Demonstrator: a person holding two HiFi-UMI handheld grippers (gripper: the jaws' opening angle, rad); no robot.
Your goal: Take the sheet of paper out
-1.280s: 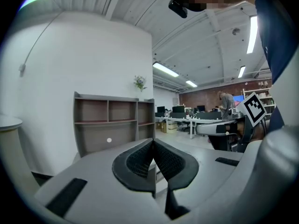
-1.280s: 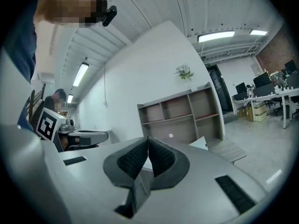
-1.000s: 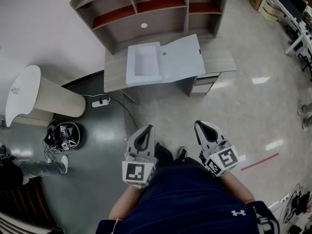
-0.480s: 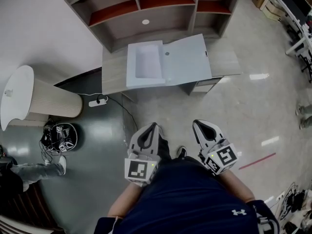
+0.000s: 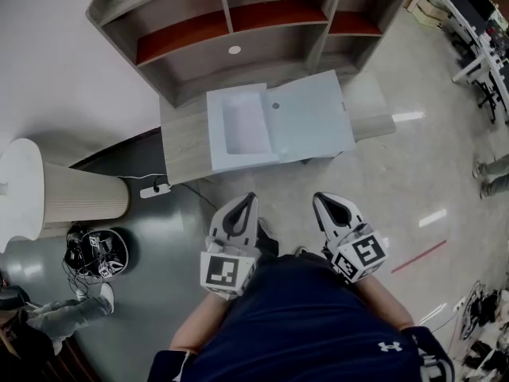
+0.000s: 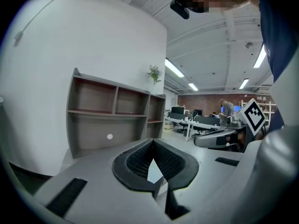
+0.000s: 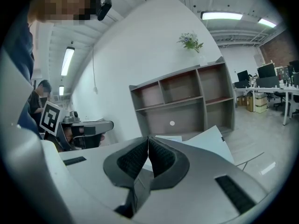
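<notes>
A pale blue-white box [image 5: 216, 138] lies open on the surface [image 5: 184, 146], in front of the shelf unit. Its shallow tray sits on the left. The flat lid [image 5: 312, 119] is swung out to the right, joined along the middle. The tray's inside is white; the sheet cannot be told from its floor.

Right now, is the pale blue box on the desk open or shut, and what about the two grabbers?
Pale blue flat box: open, lying on the grey wooden desk.
Box lid: swung out flat to the right.
Left gripper: shut, nothing in it, short of the desk.
Right gripper: shut, nothing in it, short of the desk.
</notes>
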